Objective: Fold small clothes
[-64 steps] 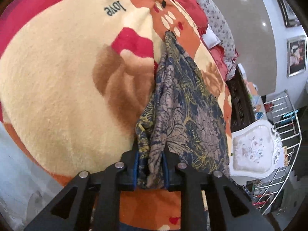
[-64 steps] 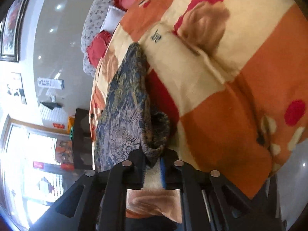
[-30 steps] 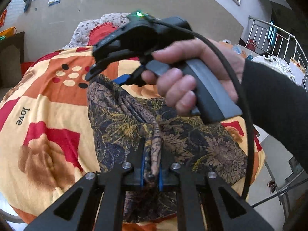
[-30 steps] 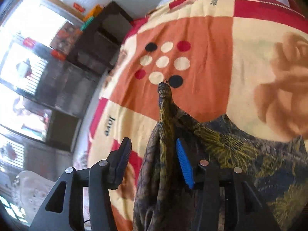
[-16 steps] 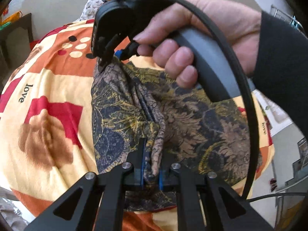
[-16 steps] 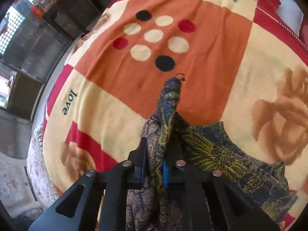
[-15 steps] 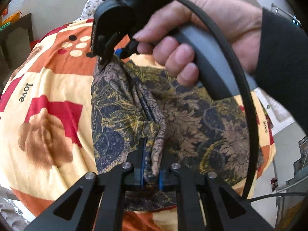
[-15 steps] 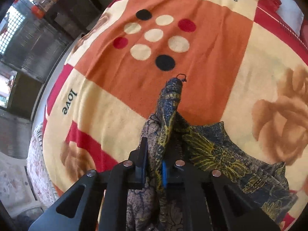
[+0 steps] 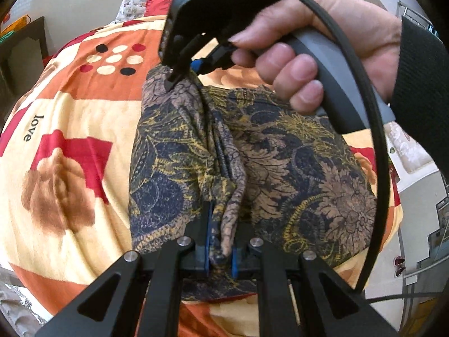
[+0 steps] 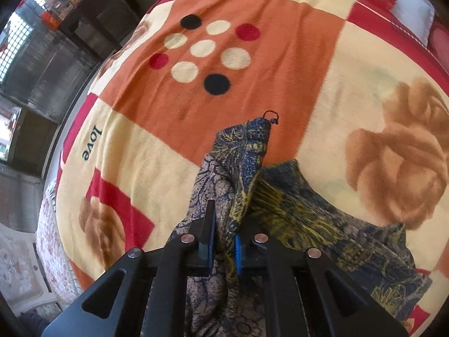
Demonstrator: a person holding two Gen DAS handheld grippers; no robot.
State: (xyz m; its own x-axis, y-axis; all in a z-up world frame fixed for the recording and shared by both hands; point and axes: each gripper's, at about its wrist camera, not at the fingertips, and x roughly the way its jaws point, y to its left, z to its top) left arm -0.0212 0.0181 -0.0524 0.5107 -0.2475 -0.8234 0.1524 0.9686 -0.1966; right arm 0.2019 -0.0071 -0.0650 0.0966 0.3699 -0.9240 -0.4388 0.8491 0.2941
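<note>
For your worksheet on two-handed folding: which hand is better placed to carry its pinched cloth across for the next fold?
Probably left. The left tool pinches the patterned cloth at its near edge; the right tool pins a far corner low against the blanket, a natural anchor.

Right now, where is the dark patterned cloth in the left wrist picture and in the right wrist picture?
Left wrist view: the patterned cloth fills the centre and right, spread on the blanket, running down into the near tool.
Right wrist view: the cloth sits at lower centre, rising to a point, trailing off to the lower right.
Shared landmark: the blanket's cluster of dots, just beyond the cloth.
</note>
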